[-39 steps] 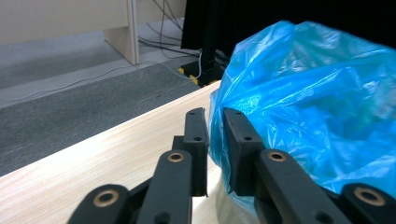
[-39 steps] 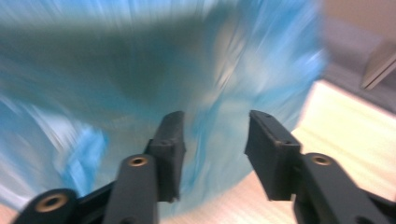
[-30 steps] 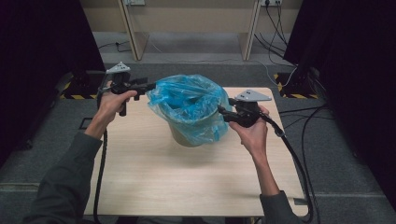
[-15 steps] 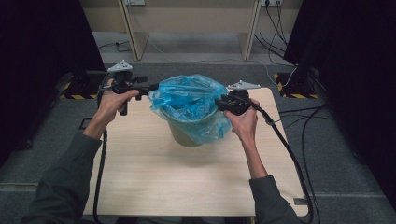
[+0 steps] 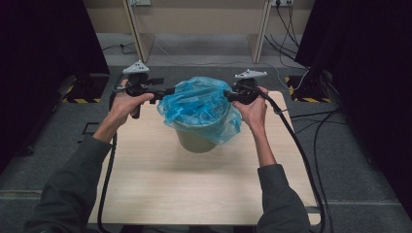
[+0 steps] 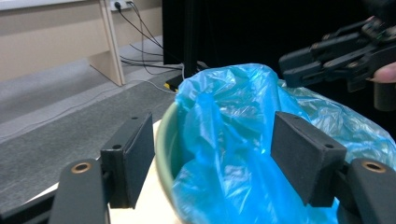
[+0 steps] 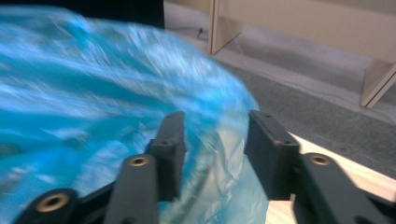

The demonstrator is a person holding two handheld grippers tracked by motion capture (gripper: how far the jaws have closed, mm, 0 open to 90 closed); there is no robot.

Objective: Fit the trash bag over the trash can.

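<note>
Here, in the high view, a green bin point(image 5: 197, 138) stands a little beyond the middle of the wooden bench point(image 5: 194, 194), lined with a crinkled blue plastic bag point(image 5: 197, 104) whose edge spills over the rim and hangs lowest on the right. The left claw point(image 5: 167, 91) reaches the bag's left edge and the right claw point(image 5: 227, 94) its right edge, each held level by a hand, with cables trailing down toward the near side. In the left gripper view, that claw's jaws stand wide apart on either side of the bin's rim and a raised fold of the bag point(image 6: 224, 140); they have just been opening and neither pad presses the plastic, while the right claw point(image 6: 289, 65) shows at the far right above the bag. In the right gripper view, blurred, the jaws have just been opening and stand parted with bag film point(image 7: 212, 154) between them; I cannot tell whether a pad touches it
</note>
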